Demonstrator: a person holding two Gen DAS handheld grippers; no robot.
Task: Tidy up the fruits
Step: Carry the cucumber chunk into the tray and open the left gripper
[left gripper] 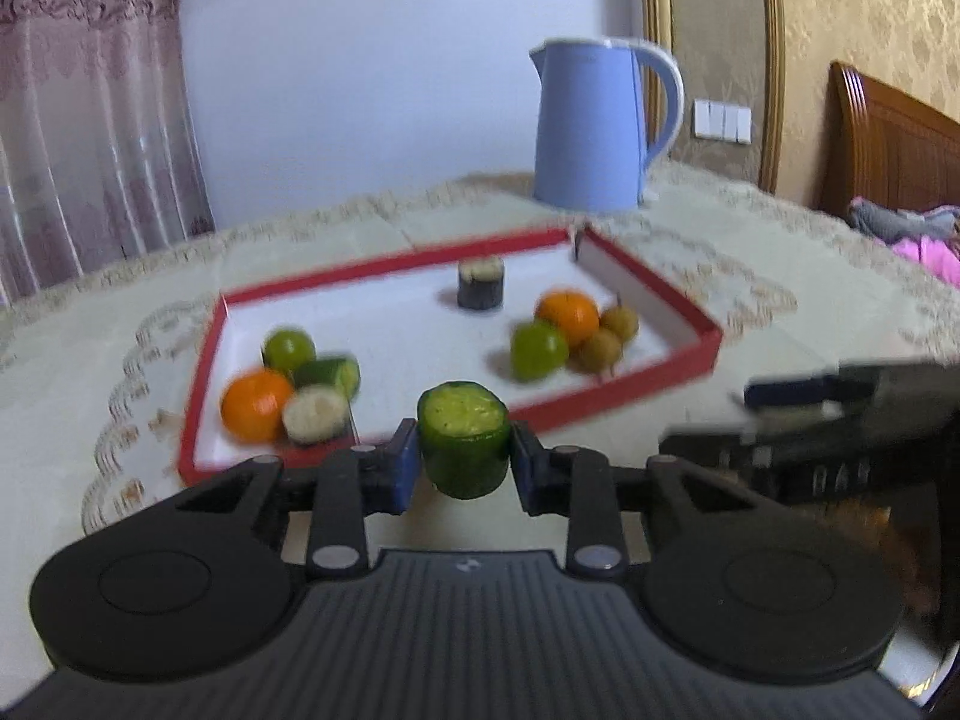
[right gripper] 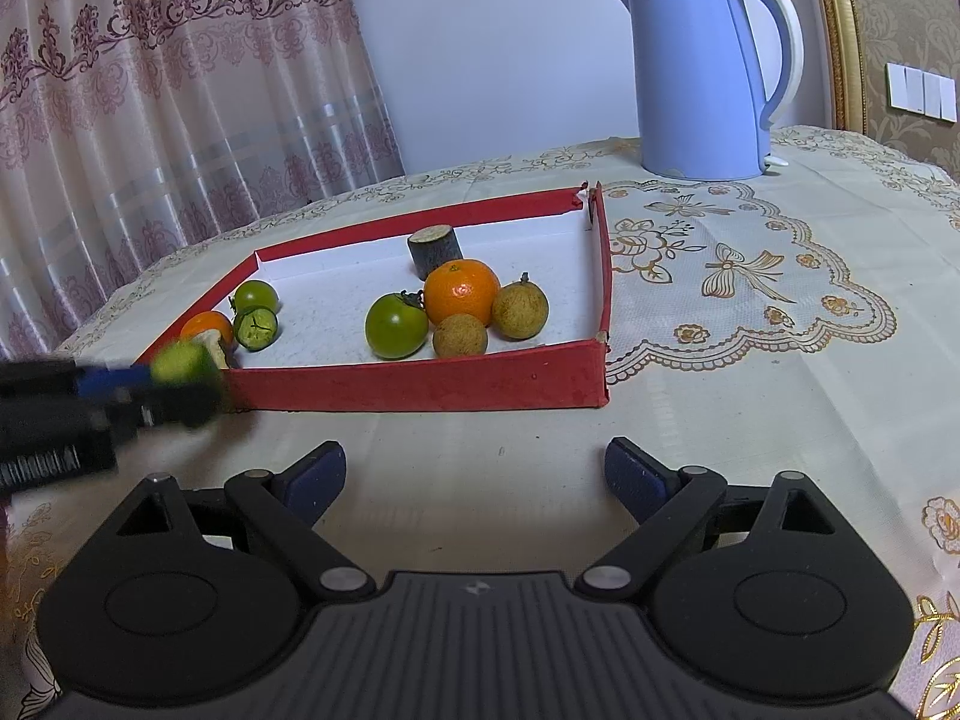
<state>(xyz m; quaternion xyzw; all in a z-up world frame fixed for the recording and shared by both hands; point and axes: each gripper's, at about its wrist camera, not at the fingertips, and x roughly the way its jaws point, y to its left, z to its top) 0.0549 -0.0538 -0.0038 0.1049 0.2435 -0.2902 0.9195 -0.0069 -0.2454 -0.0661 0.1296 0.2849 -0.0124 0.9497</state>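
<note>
My left gripper (left gripper: 463,461) is shut on a green cucumber chunk (left gripper: 463,441) and holds it above the near edge of the red-rimmed tray (left gripper: 654,294). In the tray's left group lie an orange (left gripper: 255,403), a green tomato (left gripper: 289,349) and two cucumber pieces (left gripper: 329,373). The right group has an orange (right gripper: 462,291), a green tomato (right gripper: 397,325) and two brown longans (right gripper: 519,310). A dark cucumber chunk (right gripper: 434,250) stands at the back. My right gripper (right gripper: 474,477) is open and empty over the tablecloth, in front of the tray (right gripper: 420,384). The left gripper with its chunk (right gripper: 180,362) shows blurred at the left.
A blue electric kettle (right gripper: 699,72) stands behind the tray on the lace tablecloth (right gripper: 750,312). A curtain (right gripper: 150,108) hangs at the back left. A wooden headboard (left gripper: 894,144) and clothes (left gripper: 918,234) are off to the right.
</note>
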